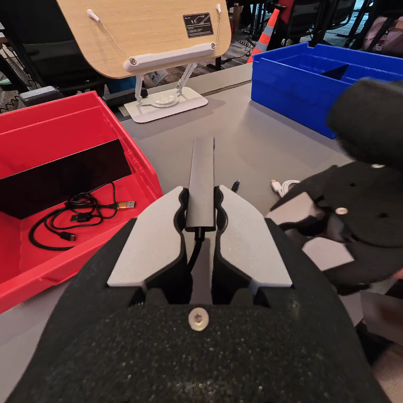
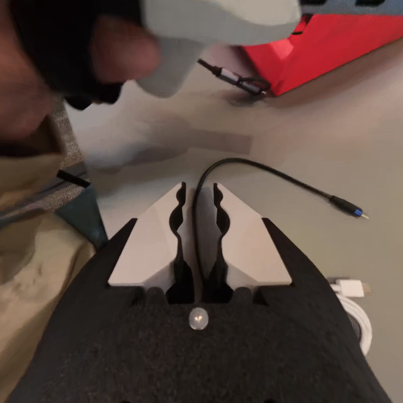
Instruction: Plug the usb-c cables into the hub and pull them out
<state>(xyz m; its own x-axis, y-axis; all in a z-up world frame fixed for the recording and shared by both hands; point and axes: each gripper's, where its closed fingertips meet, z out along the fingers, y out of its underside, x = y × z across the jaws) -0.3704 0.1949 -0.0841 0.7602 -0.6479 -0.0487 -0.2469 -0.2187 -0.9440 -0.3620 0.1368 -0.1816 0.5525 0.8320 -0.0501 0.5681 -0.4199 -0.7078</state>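
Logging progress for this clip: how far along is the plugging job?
Early. Done: the left gripper is clamped on the grey hub. In hand: the right gripper straddles the black cable, jaws not closed on it. Left: nothing visibly plugged in; the white cable lies loose on the table.

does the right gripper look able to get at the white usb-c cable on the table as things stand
Probably yes. The white cable lies bare on the table beside the right gripper, nothing covering it. But a black cable runs between its jaws and would need clearing first.
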